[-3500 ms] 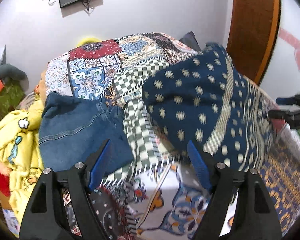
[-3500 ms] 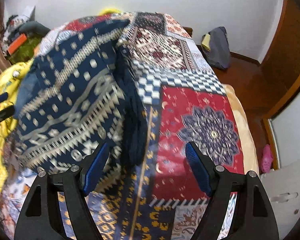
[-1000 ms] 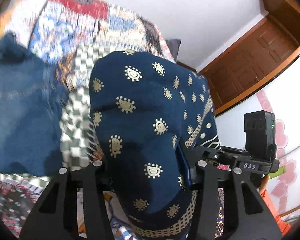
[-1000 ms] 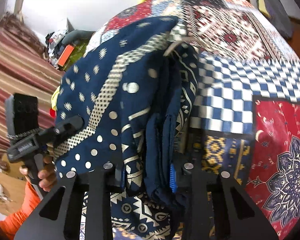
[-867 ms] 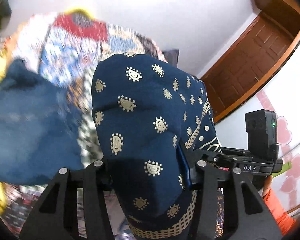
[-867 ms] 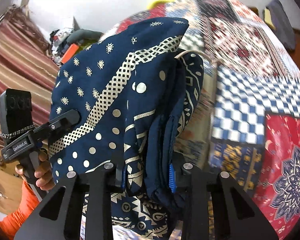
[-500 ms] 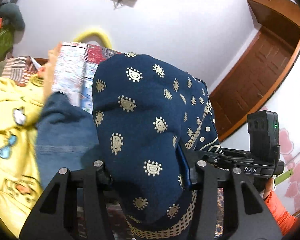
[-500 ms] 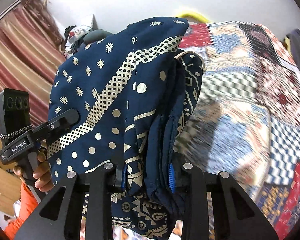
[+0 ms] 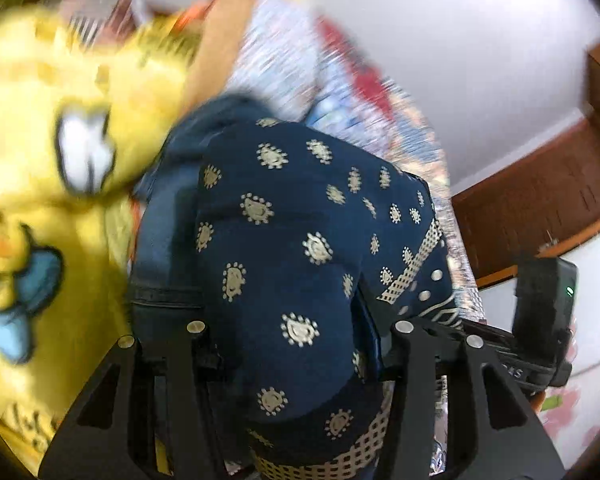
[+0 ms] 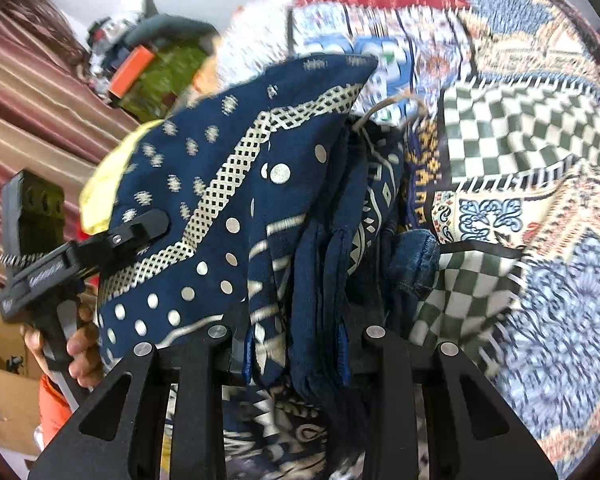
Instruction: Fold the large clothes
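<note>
Garment: folded navy cloth printed with cream motifs (image 9: 292,240), held up between both grippers above the bed.
Left gripper (image 9: 288,340): fingers clamped on the cloth's left end.
Right gripper (image 10: 296,344): fingers clamped on the bunched layers.
Beneath: blue denim piece (image 9: 160,248); patchwork patterned bedspread (image 10: 532,208).
Beside: yellow cartoon-print fabric (image 9: 48,184), blurred.

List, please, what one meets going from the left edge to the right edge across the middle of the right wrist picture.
Left hand-held gripper → navy patterned garment → small piece of blue denim → green-and-white checked patch of the patchwork bedspread.
</note>
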A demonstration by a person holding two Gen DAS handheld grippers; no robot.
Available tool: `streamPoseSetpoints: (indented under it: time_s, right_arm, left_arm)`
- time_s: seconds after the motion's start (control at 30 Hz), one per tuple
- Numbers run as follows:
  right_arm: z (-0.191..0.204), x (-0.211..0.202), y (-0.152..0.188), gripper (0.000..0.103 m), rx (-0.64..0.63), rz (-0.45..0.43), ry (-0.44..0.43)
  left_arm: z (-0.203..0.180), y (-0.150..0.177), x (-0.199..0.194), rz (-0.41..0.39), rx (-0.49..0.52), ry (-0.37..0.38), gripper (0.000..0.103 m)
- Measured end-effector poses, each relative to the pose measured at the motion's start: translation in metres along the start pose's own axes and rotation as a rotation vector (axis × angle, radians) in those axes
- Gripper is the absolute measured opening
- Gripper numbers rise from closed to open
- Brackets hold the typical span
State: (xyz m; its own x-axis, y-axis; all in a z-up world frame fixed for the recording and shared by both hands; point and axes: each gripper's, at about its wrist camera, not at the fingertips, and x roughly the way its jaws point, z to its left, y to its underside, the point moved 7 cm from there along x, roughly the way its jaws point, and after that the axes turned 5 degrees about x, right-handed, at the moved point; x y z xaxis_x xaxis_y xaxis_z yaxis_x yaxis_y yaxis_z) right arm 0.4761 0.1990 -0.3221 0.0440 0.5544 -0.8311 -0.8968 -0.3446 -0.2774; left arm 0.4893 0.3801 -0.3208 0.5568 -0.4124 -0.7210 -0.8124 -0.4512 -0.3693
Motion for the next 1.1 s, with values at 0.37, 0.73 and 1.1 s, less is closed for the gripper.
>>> streamPoseSetpoints:
  time_s: [0.37,0.73,1.1]
  right_arm:
    - [-0.008,-0.014,0.032,0.062,-0.172,-0.019,0.187]
    - [-0.021,-0.082,0.075,0.063,-0.127,-0.095,0.279]
    - [0.061,-0.212,0.096,0.062,-0.217,-0.421,0.17]
  left_arm:
    - [0.006,0.025,-0.025,-0.059,0.024,-0.089,0.065]
    - [-0.031,0.099,-0.064,-0.03,0.289,-0.375,0.069]
    - [-0.125,0.142,-0.175,-0.284,0.409,-0.421,0.068]
